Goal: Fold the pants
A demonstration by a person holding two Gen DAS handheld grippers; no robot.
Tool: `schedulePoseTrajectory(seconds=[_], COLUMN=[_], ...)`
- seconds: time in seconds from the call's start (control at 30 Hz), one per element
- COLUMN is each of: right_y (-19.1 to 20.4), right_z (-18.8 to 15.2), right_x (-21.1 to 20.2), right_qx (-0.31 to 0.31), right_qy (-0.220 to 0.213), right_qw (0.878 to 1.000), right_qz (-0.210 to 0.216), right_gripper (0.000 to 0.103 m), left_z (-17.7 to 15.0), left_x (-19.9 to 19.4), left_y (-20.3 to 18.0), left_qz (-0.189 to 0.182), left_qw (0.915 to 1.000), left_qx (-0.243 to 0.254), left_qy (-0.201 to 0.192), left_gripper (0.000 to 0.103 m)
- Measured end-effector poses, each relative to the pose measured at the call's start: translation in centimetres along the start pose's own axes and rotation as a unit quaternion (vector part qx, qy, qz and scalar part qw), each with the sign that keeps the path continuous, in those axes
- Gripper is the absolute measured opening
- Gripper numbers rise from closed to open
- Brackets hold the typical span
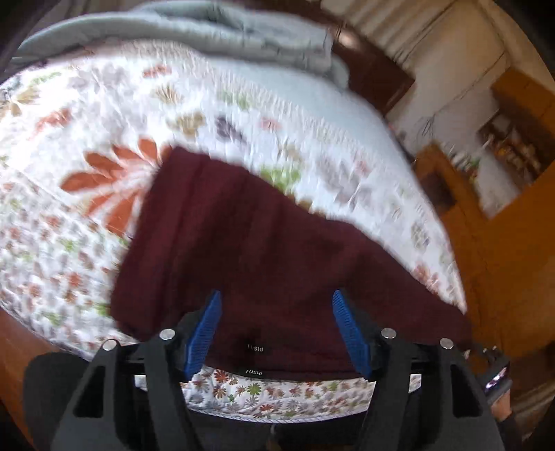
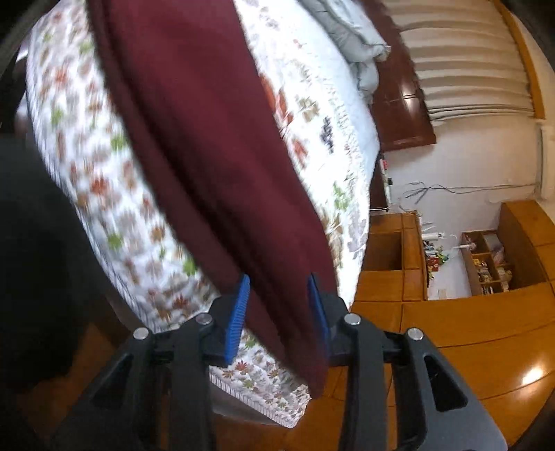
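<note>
From the left wrist camera, the pants [image 1: 242, 243] lay as a dark maroon, soft knit-looking slab with long lengthwise ridges, folded into a rough rectangle on the bed [image 1: 69, 243]. A small black label sat near their closest edge. The bed wore a quilted white cover [image 1: 114, 114] printed with orange, green and mauve flower shapes, puckered by stitching. At the far end a pale grey padded duvet [image 1: 242, 31] lay bunched in thick rolls. The left gripper [image 1: 276, 298] showed two ribbed blue pads [image 1: 204, 333] on black angular arms with bright metal pins. Its jaws stood wide apart over the near edge of the pants, the cloth below the gap and neither pad pressing on it. Orange-brown wooden flooring [image 1: 503, 277] lay to the right of the bed.

From the right wrist camera, the pants [image 2: 208, 138] ran as a long maroon band from the top of the picture down to the gripper, draped over the bed's corner [image 2: 114, 208], one end hanging past the mattress edge. The right gripper [image 2: 279, 279] had its jaws partly parted, the fabric passing between the blue pads [image 2: 239, 308]; blur hid whether they touched it. Glossy wood-panel flooring [image 2: 468, 329], open wooden shelves [image 2: 485, 263] and a pleated pale curtain [image 2: 468, 59] filled the right side.
</note>
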State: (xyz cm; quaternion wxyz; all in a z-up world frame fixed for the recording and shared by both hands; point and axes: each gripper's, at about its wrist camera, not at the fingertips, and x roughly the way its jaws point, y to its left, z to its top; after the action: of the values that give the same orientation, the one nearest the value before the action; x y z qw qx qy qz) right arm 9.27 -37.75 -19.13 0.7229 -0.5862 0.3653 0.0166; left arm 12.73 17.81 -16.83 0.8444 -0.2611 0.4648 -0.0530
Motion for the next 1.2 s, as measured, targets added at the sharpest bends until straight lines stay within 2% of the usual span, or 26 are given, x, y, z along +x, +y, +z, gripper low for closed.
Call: schedulePoseTrajectory(seconds=[0.07, 0.1, 0.2, 0.3, 0.37, 0.4, 0.43, 0.47, 0.63, 0.7, 0.73, 0.8, 0.87, 0.9, 0.93, 1.0, 1.03, 1.07, 1.1, 1.13, 1.17, 1.2], right_y=[0.7, 1.2, 2.7, 3.9, 4.5, 4.7, 4.8, 4.3, 1.6, 2.5, 3.4, 4.3, 2.3, 0.7, -1.5, -4.9, -6.4, -7.7, -8.3, -8.4, -8.3, -8.0], right_z=[-0.5, -0.7, -0.8, -0.6, -0.6, -0.6, -0.7, -0.5, -1.2, -1.5, -1.7, -1.9, -2.8, -3.5, -5.2, -9.3, -12.1, -16.0, -19.2, -21.9, -24.3, -25.7], right_x=[0.8, 1.0, 0.7, 0.8, 1.1, 1.1, 1.0, 1.0, -1.8, -1.4, -1.1, -1.1, -2.7, -3.1, -3.4, -2.5, -1.6, -0.2, 0.8, 1.9, 3.2, 4.2], right_qx=[-0.009, -0.016, -0.036, -0.054, -0.069, -0.074, -0.074, -0.068, -0.046, -0.050, -0.051, -0.033, 0.063, 0.120, 0.211, 0.372, 0.458, 0.564, 0.643, 0.705, 0.756, 0.786], right_qy=[-0.010, -0.017, -0.039, -0.057, -0.061, -0.060, -0.058, -0.055, -0.073, -0.059, -0.058, -0.054, -0.059, -0.058, -0.049, -0.022, -0.005, 0.011, 0.013, 0.011, 0.001, -0.013], right_qw=[1.000, 1.000, 0.999, 0.996, 0.995, 0.995, 0.995, 0.996, 0.996, 0.997, 0.997, 0.998, 0.996, 0.990, 0.973, 0.920, 0.877, 0.807, 0.739, 0.672, 0.600, 0.547], right_qz=[0.003, 0.004, -0.011, -0.030, -0.039, -0.037, -0.026, -0.011, 0.010, 0.026, 0.020, 0.007, 0.032, 0.047, 0.075, 0.120, 0.144, 0.174, 0.199, 0.225, 0.261, 0.288], right_gripper=[0.033, 0.033, 0.033, 0.033, 0.032, 0.026, 0.007, 0.008, 0.007, 0.010, 0.016, 0.021, 0.044, 0.046, 0.047, 0.047, 0.047, 0.049, 0.049, 0.050, 0.051, 0.052], left_z=[-0.3, -0.4, -0.7, -0.7, -0.7, -0.7, -0.7, -0.5, -0.4, -0.5, -0.5, -0.4, -0.4, -0.4, -0.6, -0.8, -0.9, -1.0, -1.0, -0.9, -0.8, -0.6], left_x=[2.8, 3.5, 4.1, 4.5, 4.9, 5.1, 5.3, 5.6, 5.3, 5.1, 5.1, 4.7, 3.3, 2.6, 1.8, 1.4, 1.6, 2.1, 2.5, 2.9, 3.1, 3.2], left_y=[0.8, 1.4, 2.3, 1.9, 1.3, 1.1, 0.9, 0.6, 0.9, 1.3, 1.1, 0.8, 0.3, -0.3, -1.0, -2.0, -2.4, -2.6, -2.7, -2.7, -2.8, -2.6], left_qz=[0.008, 0.011, 0.006, 0.017, 0.023, 0.025, 0.029, 0.033, 0.026, 0.023, 0.025, 0.029, 0.014, 0.005, -0.001, 0.001, 0.004, 0.007, 0.007, 0.004, 0.004, 0.006], left_qw=[0.9986, 0.9977, 0.9971, 0.9972, 0.9972, 0.9972, 0.9972, 0.9972, 0.9972, 0.9973, 0.9973, 0.9973, 0.9983, 0.9989, 0.9991, 0.9978, 0.9968, 0.9963, 0.9963, 0.9965, 0.9965, 0.9966], left_qx=[-0.025, -0.038, -0.053, -0.042, -0.033, -0.029, -0.024, -0.022, -0.027, -0.027, -0.025, -0.021, -0.008, 0.005, 0.028, 0.063, 0.076, 0.080, 0.077, 0.072, 0.071, 0.068], left_qy=[0.047, 0.054, 0.055, 0.060, 0.063, 0.064, 0.064, 0.064, 0.065, 0.064, 0.064, 0.065, 0.055, 0.046, 0.031, 0.021, 0.022, 0.031, 0.037, 0.043, 0.045, 0.047], left_gripper=[0.067, 0.067, 0.067, 0.069, 0.074, 0.076, 0.077, 0.078, 0.078, 0.078, 0.078, 0.078, 0.078, 0.078, 0.078, 0.078, 0.078, 0.078, 0.078, 0.078, 0.078, 0.078])
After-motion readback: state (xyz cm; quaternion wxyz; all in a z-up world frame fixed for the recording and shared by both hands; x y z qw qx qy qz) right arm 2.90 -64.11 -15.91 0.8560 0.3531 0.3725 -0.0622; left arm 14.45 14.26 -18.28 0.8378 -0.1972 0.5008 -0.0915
